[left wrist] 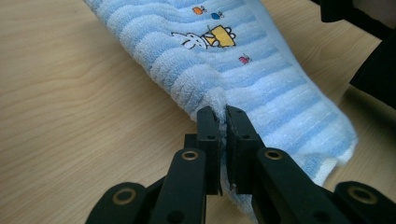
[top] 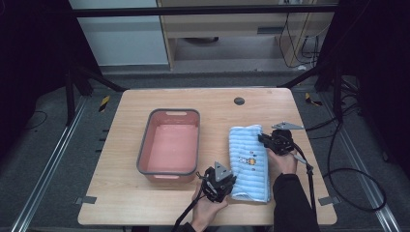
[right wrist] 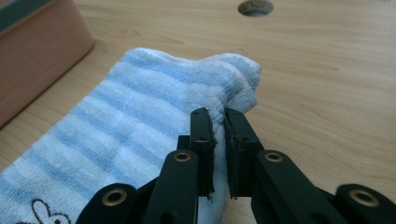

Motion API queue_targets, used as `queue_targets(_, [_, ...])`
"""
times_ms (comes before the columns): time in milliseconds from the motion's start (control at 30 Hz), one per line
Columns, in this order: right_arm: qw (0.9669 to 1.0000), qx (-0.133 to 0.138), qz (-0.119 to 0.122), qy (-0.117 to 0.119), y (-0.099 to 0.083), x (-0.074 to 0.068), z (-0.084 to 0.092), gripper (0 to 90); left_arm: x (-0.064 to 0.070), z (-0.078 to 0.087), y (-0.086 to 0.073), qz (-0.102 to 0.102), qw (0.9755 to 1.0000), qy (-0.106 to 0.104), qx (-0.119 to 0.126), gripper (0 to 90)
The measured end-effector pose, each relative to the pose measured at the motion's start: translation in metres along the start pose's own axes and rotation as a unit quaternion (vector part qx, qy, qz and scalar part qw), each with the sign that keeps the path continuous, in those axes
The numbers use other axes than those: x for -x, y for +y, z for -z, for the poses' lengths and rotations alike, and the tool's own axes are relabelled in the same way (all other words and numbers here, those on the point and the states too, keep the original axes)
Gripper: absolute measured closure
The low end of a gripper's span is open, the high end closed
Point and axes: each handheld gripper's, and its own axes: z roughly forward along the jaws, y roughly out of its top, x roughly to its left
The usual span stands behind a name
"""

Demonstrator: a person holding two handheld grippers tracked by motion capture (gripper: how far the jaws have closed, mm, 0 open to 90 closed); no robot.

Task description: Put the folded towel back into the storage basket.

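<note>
- The folded blue striped towel (top: 250, 163) is lying on the wooden table (top: 121, 193), just right of the pink bin (top: 170, 146).
- The left gripper (left wrist: 222, 122) is pinching the towel's near edge, and the right gripper (right wrist: 218, 123) is pinching its far edge; gripping opposite ends is probably keeping the folds together for a level lift.
- The bin is standing open and empty, near enough to serve as a likely destination.
- The bin's grey rim is presenting the one barrier to clear; a round hole (top: 239, 101) is lying well beyond.
</note>
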Motion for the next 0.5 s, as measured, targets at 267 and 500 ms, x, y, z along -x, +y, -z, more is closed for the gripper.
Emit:
queue_targets(267, [0.9996, 0.023, 0.014, -0.004, 0.019, -0.013, 0.016, 83.1, -0.006, 0.023, 0.015, -0.004, 0.9997, -0.004, 0.022, 85.2])
queue_targets(500, [0.9988, 0.044, 0.022, -0.009, 0.033, -0.024, 0.027, 83.1, -0.011, 0.04, 0.027, -0.014, 0.9994, 0.001, 0.032, 85.2])
